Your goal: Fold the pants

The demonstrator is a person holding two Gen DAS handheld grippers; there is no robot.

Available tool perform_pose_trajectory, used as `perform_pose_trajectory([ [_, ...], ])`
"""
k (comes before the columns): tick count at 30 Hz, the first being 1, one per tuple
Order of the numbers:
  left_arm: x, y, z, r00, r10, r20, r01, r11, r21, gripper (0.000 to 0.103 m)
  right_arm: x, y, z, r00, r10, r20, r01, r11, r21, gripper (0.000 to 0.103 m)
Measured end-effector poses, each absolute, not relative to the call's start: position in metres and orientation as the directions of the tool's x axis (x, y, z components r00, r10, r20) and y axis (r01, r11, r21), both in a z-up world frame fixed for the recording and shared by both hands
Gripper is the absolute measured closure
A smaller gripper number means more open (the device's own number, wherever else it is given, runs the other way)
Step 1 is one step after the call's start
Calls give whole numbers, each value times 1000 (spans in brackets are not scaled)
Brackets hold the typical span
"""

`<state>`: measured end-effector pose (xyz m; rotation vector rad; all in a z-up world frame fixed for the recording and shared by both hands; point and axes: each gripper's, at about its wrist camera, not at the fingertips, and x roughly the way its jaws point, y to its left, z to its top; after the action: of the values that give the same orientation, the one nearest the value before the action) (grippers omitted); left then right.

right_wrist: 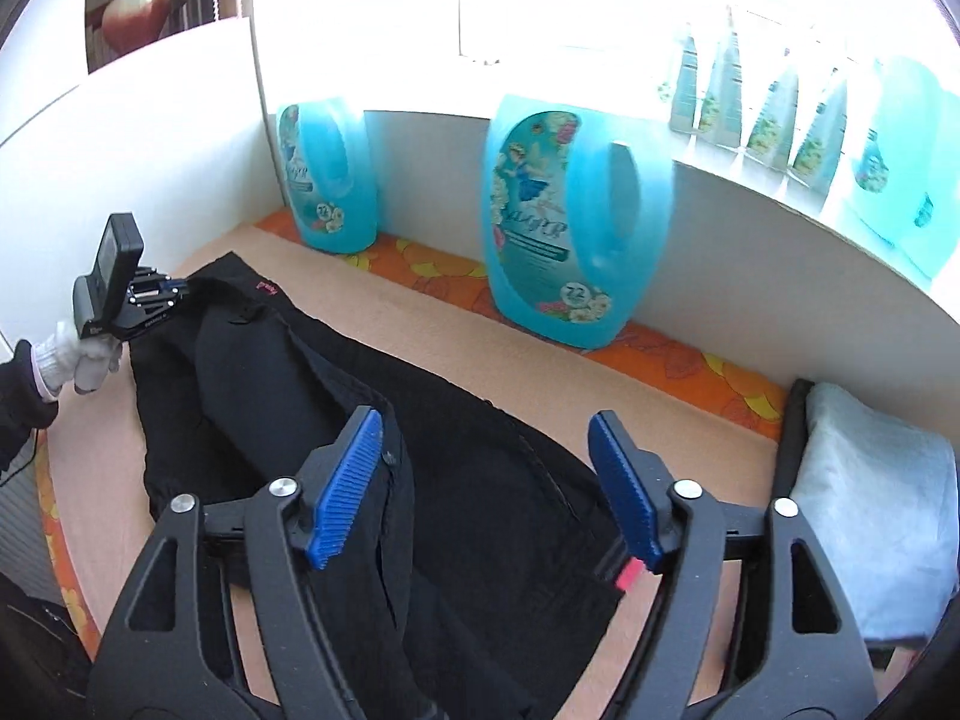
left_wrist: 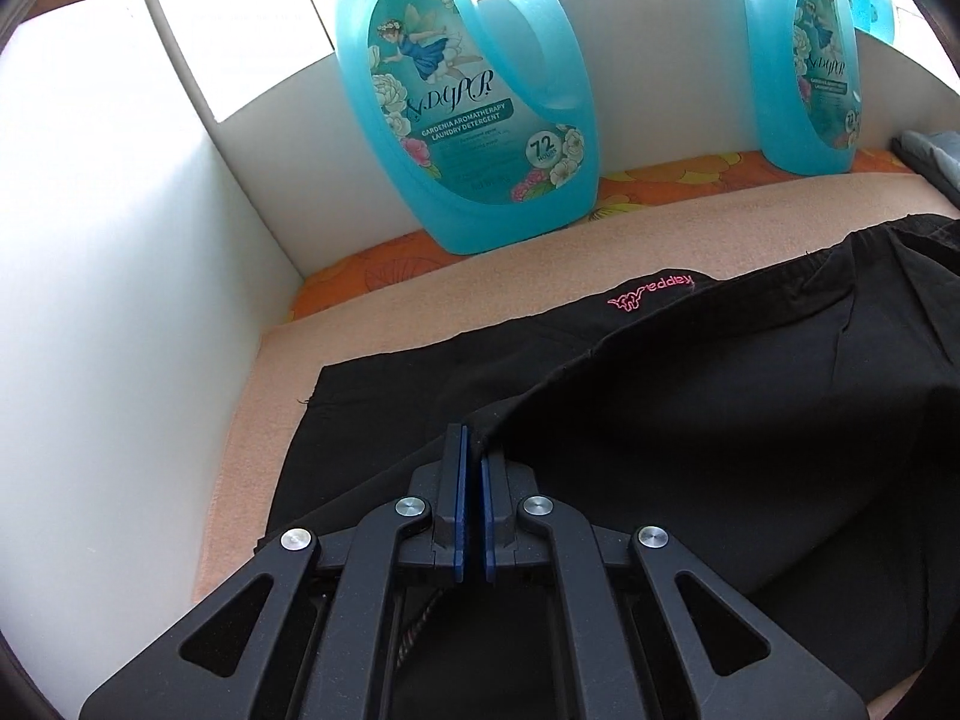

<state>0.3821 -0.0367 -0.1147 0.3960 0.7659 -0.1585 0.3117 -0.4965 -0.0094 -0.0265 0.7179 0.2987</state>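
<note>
Black pants [left_wrist: 690,420] with a pink logo [left_wrist: 651,294] lie on a peach mat [left_wrist: 540,276]. My left gripper [left_wrist: 474,450] is shut on an edge of the pants and lifts a fold of the cloth. In the right wrist view the left gripper [right_wrist: 174,291] holds the far end of the pants [right_wrist: 480,480]. My right gripper [right_wrist: 486,468] is open and empty, its blue pads [right_wrist: 348,486] wide apart just above the near part of the pants.
Two blue detergent jugs [left_wrist: 468,102] [left_wrist: 804,66] stand at the back on an orange flowered cloth [right_wrist: 660,360], against a white wall [left_wrist: 90,300]. A folded light blue towel [right_wrist: 870,528] lies at the right. More jugs and pouches [right_wrist: 768,120] stand on the sill.
</note>
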Motion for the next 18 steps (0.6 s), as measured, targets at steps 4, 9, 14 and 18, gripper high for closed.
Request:
perform_pose_trajectory([
  [4, 382, -33, -117, 707, -10, -707, 285, 919, 273, 100, 259, -517, -36, 677, 325, -660, -266, 944, 193, 23],
  [9, 382, -34, -121, 702, -7, -712, 289, 917, 276, 100, 237, -512, -78, 608, 345, -715, -261, 937, 230, 23],
  [14, 382, -34, -119, 709, -4, -706, 277, 921, 274, 100, 248, -507, -82, 581, 393, -712, -291, 918, 269, 68],
  [18, 379, -33, -112, 723, -2, -691, 271, 921, 280, 100, 261, -504, -60, 634, 330, -700, -314, 936, 157, 84],
])
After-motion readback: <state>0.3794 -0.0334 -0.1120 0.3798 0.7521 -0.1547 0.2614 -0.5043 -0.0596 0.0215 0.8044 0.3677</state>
